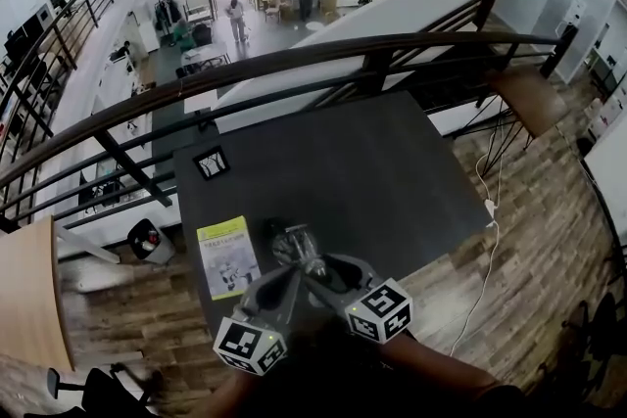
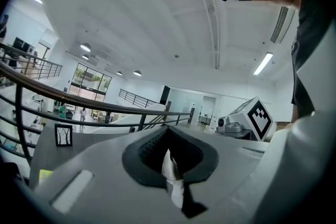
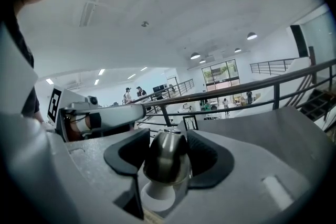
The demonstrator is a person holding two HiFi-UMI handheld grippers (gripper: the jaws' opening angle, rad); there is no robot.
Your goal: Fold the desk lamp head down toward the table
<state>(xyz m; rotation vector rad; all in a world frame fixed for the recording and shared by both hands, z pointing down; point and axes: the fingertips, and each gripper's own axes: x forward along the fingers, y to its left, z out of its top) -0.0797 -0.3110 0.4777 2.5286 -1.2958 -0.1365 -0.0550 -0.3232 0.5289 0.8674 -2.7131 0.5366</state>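
The left tongs [image 2: 169, 145] pinch the thin white lamp arm [image 2: 171, 171]; the right tongs [image 3: 169, 140] gape loosely around the metal lamp head [image 3: 167, 161]; the booklet [image 1: 226, 255] print is illegible.

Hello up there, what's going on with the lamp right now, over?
Left gripper shut on a thin white lamp part. Right gripper open, rounded silver metal lamp head between its jaws, ungripped. Yellow-green booklet lies beside, apart.

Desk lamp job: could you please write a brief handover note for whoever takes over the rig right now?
Left gripper: shut on a thin white lamp part.
Right gripper: open, metallic lamp head between its jaws, not gripped.
Both are by the near edge of the dark table.
Done: head seems low; fold unconfirmed.
Remaining: check the fold, back the right gripper off, release the left.
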